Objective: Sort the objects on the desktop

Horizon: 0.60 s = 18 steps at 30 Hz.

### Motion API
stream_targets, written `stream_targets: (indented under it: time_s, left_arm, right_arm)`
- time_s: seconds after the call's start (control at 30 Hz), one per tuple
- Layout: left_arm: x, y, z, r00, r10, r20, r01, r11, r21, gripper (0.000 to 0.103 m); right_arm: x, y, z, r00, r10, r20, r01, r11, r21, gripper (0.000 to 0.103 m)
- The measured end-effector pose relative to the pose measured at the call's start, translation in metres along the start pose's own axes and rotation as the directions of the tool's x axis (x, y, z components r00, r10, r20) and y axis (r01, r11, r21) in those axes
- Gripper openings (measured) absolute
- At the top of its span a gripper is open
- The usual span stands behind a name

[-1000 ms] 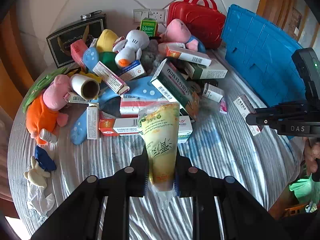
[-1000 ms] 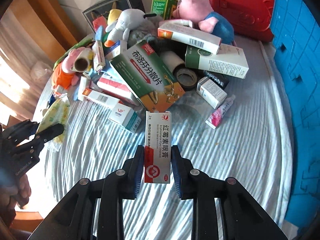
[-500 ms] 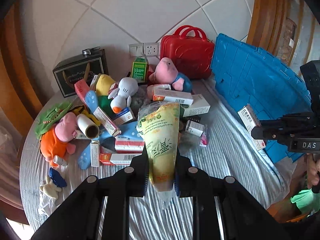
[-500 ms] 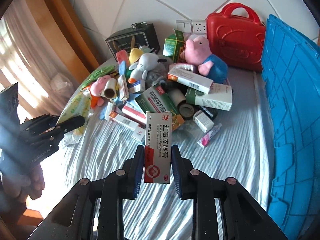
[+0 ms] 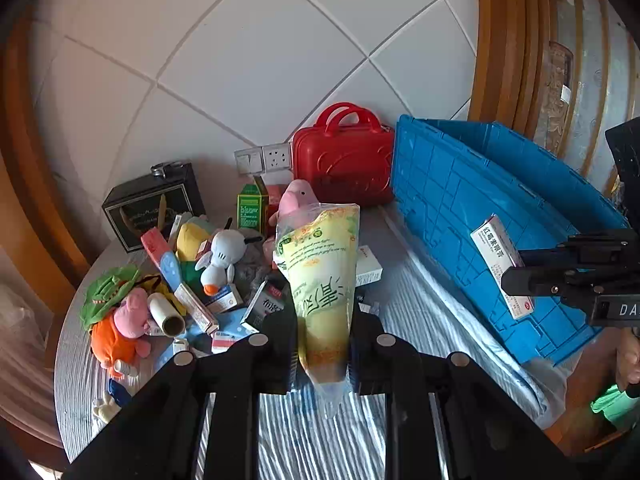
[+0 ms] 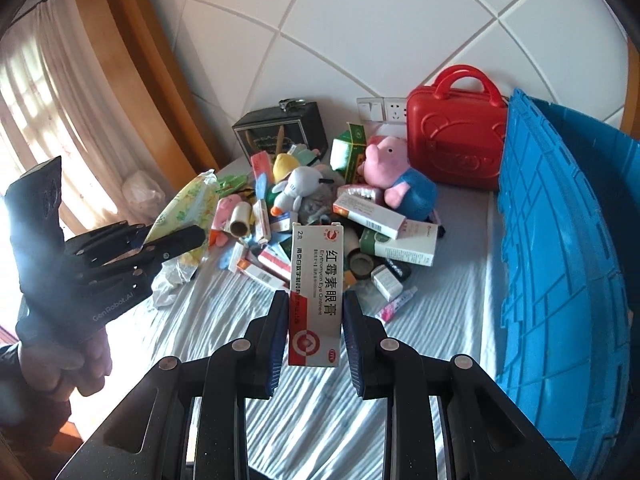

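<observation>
Both grippers have come up off the table [image 5: 420,320] since a sec ago; the pile w/ toys & boxes now sits well below & ahead of them, more wall showing. Blue crate [image 5: 480,208] stands just right of the right gripper [image 6: 314,320]. Left gripper [image 5: 322,344] clamped on the yellow-green bag [image 5: 320,280], upright betw its fingers. Right one pinches the ointment box [image 6: 316,292], also upright

A home room: tiled wall [image 5: 280,40], curtain [image 6: 48,92], plush toys [image 5: 218,258].
</observation>
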State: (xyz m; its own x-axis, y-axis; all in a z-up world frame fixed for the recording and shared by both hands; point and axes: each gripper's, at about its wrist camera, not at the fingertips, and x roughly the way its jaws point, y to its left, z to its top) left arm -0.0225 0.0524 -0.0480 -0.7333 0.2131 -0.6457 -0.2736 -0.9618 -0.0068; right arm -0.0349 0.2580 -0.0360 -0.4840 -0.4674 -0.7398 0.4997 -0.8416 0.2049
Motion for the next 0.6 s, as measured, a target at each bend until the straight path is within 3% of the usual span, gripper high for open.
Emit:
stream_targets:
  time_s: [0.6]
  left_arm:
    - [-0.018, -0.095, 0.066, 0.994, -0.025, 0.103, 0.016, 0.996, 0.084, 0.019]
  right_arm:
    - [-0.078, -0.059, 0.001, 0.993, 0.006, 0.12, -0.01, 1.0, 0.028, 0.026]
